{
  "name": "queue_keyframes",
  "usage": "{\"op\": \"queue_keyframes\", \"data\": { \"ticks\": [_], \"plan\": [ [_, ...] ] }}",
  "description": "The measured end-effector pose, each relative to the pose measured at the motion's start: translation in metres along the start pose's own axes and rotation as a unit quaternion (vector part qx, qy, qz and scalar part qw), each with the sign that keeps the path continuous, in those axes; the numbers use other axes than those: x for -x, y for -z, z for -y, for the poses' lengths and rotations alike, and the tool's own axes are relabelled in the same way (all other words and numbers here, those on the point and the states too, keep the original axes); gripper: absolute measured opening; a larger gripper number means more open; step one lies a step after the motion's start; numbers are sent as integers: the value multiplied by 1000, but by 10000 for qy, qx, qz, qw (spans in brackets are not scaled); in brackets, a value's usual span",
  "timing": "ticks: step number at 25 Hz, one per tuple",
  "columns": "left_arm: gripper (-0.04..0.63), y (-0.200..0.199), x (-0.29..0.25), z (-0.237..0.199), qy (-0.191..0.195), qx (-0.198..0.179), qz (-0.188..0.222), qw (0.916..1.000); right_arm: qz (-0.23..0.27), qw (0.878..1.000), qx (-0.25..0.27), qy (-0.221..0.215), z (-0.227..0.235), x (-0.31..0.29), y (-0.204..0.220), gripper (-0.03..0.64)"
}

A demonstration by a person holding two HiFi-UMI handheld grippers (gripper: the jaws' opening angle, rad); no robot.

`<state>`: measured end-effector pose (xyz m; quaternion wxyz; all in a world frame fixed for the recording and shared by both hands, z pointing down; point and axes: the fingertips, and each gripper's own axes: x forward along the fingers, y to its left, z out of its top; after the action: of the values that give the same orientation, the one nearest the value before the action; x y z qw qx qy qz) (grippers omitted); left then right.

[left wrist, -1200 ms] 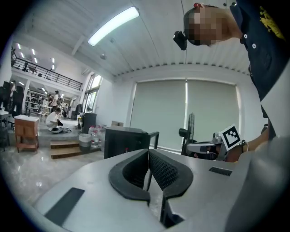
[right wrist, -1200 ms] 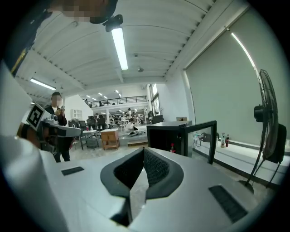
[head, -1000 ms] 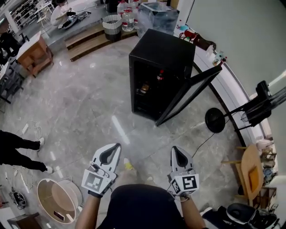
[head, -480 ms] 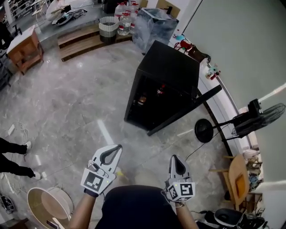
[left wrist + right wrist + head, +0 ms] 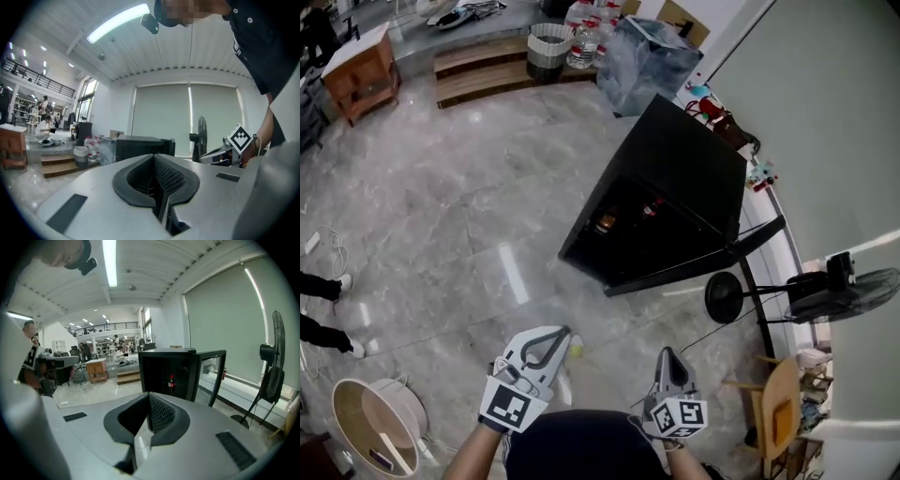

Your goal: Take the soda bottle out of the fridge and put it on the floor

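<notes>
Nearing the open fridge since a second ago, I hold my left claw and right claw clenched empty, the soda bottle inside.

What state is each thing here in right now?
fridge door: open.
soda bottle: upright, inside the fridge.
left hand-held gripper: shut, empty.
right hand-held gripper: shut, empty.
</notes>
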<state>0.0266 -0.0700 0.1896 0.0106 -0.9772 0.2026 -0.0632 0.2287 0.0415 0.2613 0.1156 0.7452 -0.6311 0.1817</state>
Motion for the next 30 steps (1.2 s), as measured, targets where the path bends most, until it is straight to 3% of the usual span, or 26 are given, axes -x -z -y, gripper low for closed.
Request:
{"op": "queue_keyframes", "data": {
  "ticks": [5,8,14,18,23,30],
  "plan": [
    [18,27,-13,-18,-505,442,-221,9975,-9,9983,530,-243,7,-86,4,-3],
    [18,44,-23,-25,-783,689,-232,9943,189,9968,767,-106,17,-151,-2,-3],
    [18,69,-45,-36,-1241,1140,-226,9854,388,9968,674,209,49,-278,-15,76],
    [18,72,-50,-41,-1369,1132,-213,9839,573,9962,459,466,72,-339,-21,133],
    [18,81,-41,-49,-1661,1167,-290,9788,651,9927,578,829,98,-393,-24,187],
    [18,98,-26,-55,-1972,1279,-550,9704,380,9881,785,1268,142,-457,-30,224]
  ]
}}
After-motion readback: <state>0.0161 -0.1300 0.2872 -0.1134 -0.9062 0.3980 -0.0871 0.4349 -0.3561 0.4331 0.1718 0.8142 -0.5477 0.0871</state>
